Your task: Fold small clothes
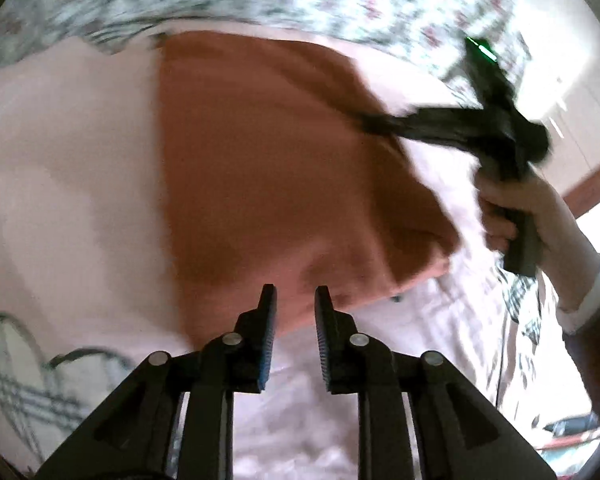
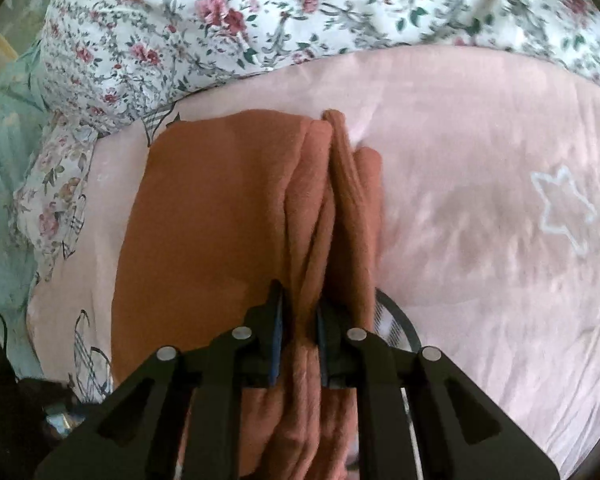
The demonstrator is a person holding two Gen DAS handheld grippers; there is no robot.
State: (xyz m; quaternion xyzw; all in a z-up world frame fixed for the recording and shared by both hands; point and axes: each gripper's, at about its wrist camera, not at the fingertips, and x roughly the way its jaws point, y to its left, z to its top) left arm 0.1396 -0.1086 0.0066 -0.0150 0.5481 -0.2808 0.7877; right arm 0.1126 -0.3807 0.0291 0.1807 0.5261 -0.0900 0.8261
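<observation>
A rust-orange garment (image 1: 268,152) lies on a pink bedsheet (image 1: 72,152). My left gripper (image 1: 295,300) is open and empty, hovering just over the garment's near edge. In the left wrist view my right gripper (image 1: 376,122) is blurred and holds the garment's right edge, lifted off the sheet. In the right wrist view my right gripper (image 2: 299,300) is shut on a bunched fold of the orange garment (image 2: 220,208), which runs between the jaws and drapes away over the sheet (image 2: 480,220).
A floral quilt (image 2: 260,12) lies bunched along the far side of the bed. The sheet has a white star print (image 2: 564,208) and plaid heart prints (image 1: 16,384). A hand and sleeve (image 1: 548,216) hold the right gripper.
</observation>
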